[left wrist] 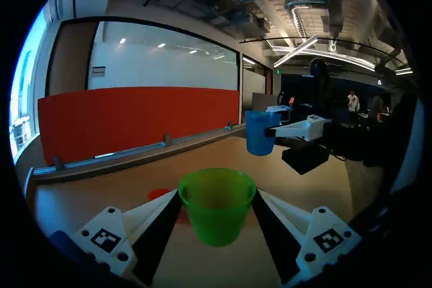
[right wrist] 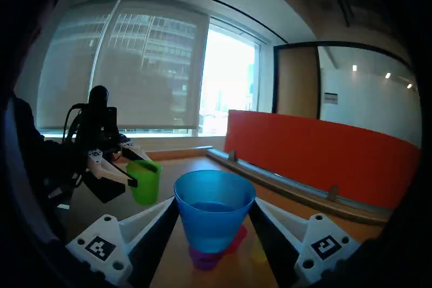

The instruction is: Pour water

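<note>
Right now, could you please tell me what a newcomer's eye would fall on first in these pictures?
The bright green cup gripped in the left claw sits front and centre in the left gripper view, held above the wooden table. Facing it, the right claw grips a blue cup with some water in it. Behind the table runs a long red screen.

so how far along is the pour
Done: both cups are picked up, the green cup in the left gripper and the blue cup in the right gripper, with water showing inside it. In hand: both are held upright and apart above the table. Left: tipping the blue cup over the green one, not yet begun.
</note>
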